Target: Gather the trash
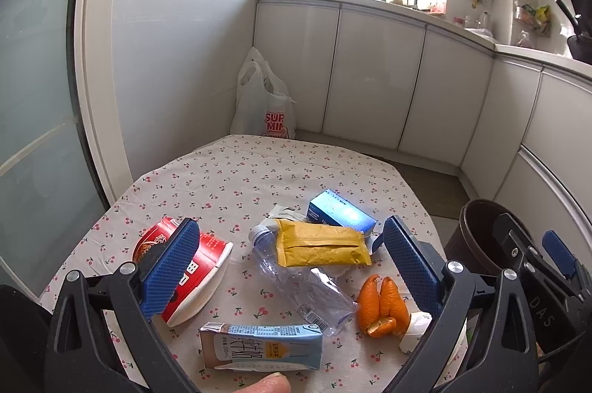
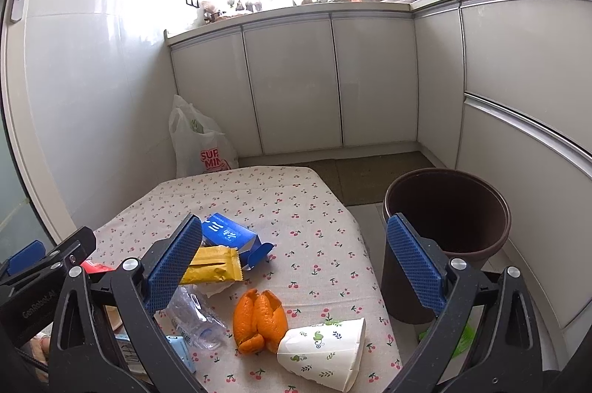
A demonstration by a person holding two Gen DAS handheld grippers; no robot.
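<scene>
Jaws of both the left gripper (image 1: 292,263) and right gripper (image 2: 296,267) spread wide, empty, touching nothing, above the tablecloth (image 1: 229,171) litter: orange peel (image 2: 259,322), paper cup (image 2: 325,352), crushed plastic bottle (image 1: 307,285); brown bin (image 2: 451,208) beside the table.

The far half of the table (image 1: 266,163) is bare cloth, room for me to pass. Nearer, the yellow packet (image 1: 322,245) lies across the crushed bottle (image 1: 307,285), touching the blue box (image 1: 340,213). The orange peel (image 2: 261,319) touches the paper cup (image 2: 325,352). Right of the table the brown bin (image 2: 447,237) stands open-topped.
</scene>
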